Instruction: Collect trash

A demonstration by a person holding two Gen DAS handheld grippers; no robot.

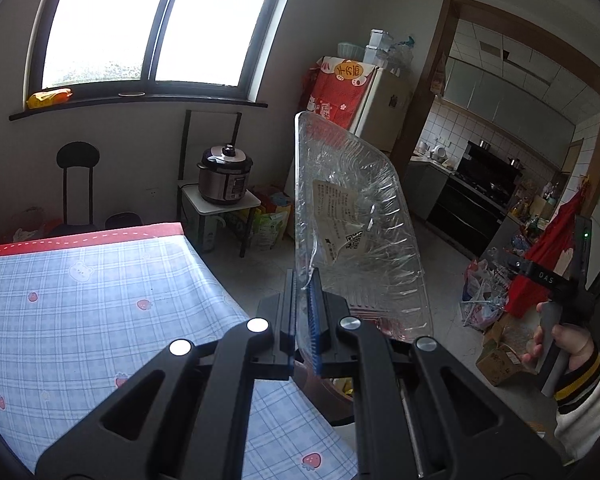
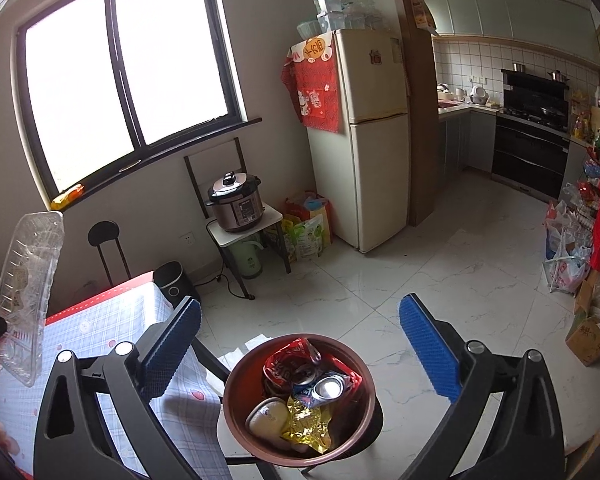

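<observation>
Left gripper [image 1: 304,300] fingers pinch the clear plastic tray [image 1: 356,220] by its short edge, long axis upright, over the tabletop [image 1: 80,300]; right gripper [image 2: 300,344], fingers wide and empty, hovers over the brown trash bin [image 2: 300,400], rightward of the tray.

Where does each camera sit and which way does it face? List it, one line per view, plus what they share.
Left wrist: on the left gripper, looking past the clear plastic tray pinched upright in its shut jaws, over the table toward the window; the person's right hand shows at right.
Right wrist: on the right gripper, open and empty, tilted down over the trash bin of cans and wrappers.
Shared: tray, table, pressure cooker, fridge.
</observation>
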